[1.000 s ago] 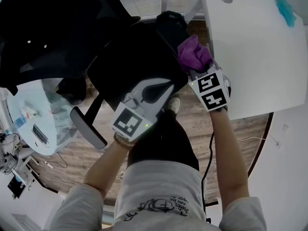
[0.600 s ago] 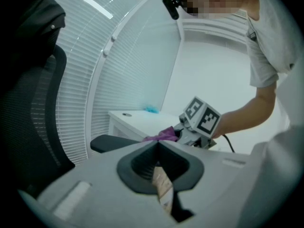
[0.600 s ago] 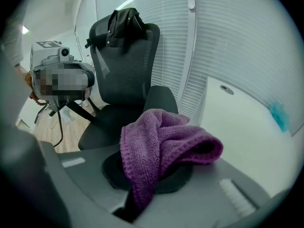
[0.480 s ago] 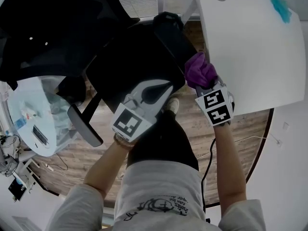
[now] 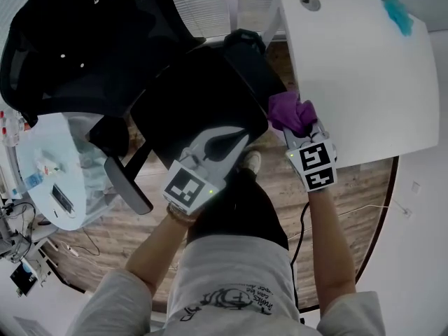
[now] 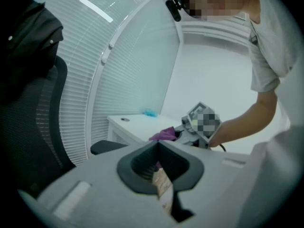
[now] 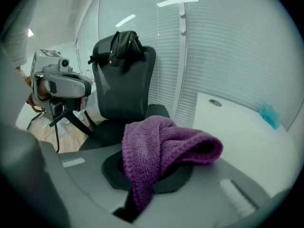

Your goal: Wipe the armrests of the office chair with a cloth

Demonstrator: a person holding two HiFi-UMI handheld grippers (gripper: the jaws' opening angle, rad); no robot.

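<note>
The right gripper (image 5: 302, 134) is clamped on a purple cloth (image 5: 290, 112), which bunches over its jaws at the near end of the office chair's right armrest (image 5: 256, 66), close against the edge of the white desk (image 5: 364, 82). The left gripper (image 5: 235, 137) hangs over the near edge of the black seat (image 5: 189, 103), its jaws pressed together with nothing between them.
</note>
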